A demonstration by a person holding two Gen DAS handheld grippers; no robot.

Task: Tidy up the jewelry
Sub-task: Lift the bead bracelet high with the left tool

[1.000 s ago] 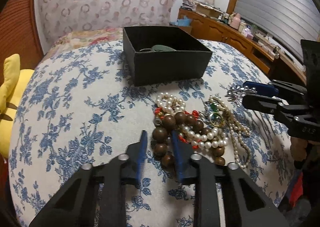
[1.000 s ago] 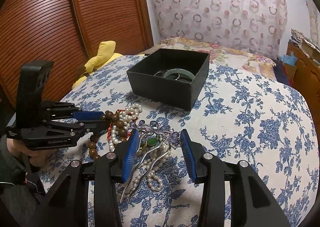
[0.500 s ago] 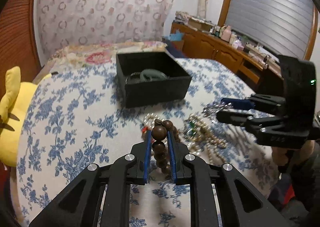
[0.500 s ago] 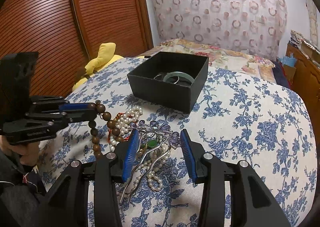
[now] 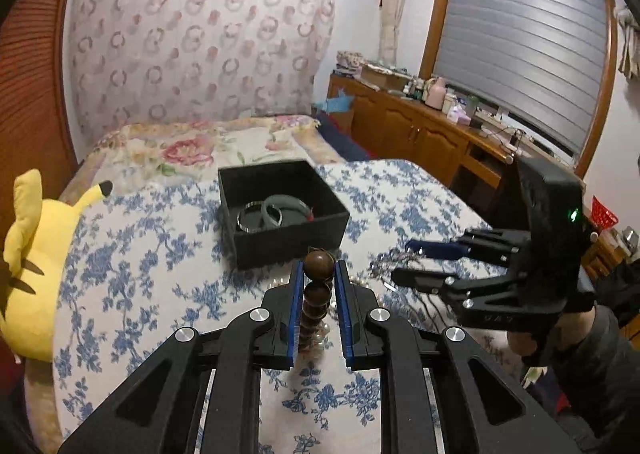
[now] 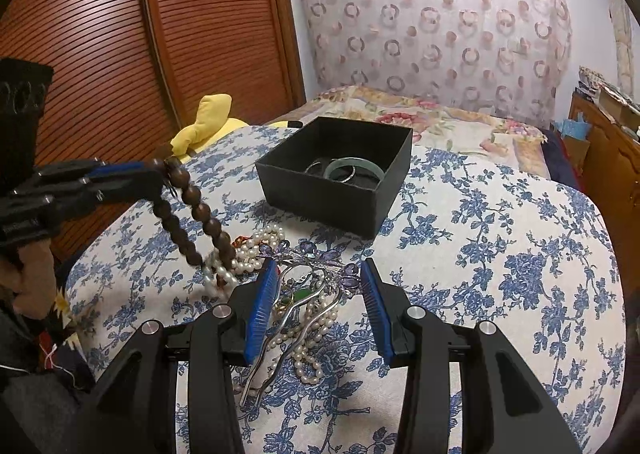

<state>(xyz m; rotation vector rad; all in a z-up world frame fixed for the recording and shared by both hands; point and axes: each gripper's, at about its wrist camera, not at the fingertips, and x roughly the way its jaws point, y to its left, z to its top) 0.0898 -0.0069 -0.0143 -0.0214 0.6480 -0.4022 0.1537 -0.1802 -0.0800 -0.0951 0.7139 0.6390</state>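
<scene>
1. Since a second ago the left gripper (image 5: 317, 268) has come up off the cloth with the brown bead strand (image 6: 188, 210); back then its blue pads stood apart around the beads lying on the pile, and now they are pinched on a bead at the strand's top.
2. Nearest in the right wrist view, the right gripper (image 6: 318, 274) has kept its place: its jaws stand partly open, holding nothing, on either side of a silver hairpin (image 6: 296, 318) and a pearl necklace (image 6: 308, 350) that lie on the blue-flowered cloth (image 6: 500, 254).
3. Just beyond its fingertips sits the purple-flowered head of the pin, with more white pearls (image 6: 256, 250) to the left.
4. From the clamped bead the strand hangs in two lines down to the pile, its lower end still among the pearls; part of it is blurred.
5. Only the right wrist view shows that drop; the left wrist view shows a single column of beads (image 5: 316, 306) between the pads, and most of the pile is hidden behind the gripper.
6. The left wrist view alone shows the right gripper from the side, held by a hand (image 5: 524, 338).
7. Farther off stands the black box (image 5: 288, 242), open, with a green bangle (image 5: 286, 208) and a metal bangle (image 5: 250, 220) inside.
8. A yellow plush toy (image 5: 36, 266) lies at the cloth's left edge.
</scene>
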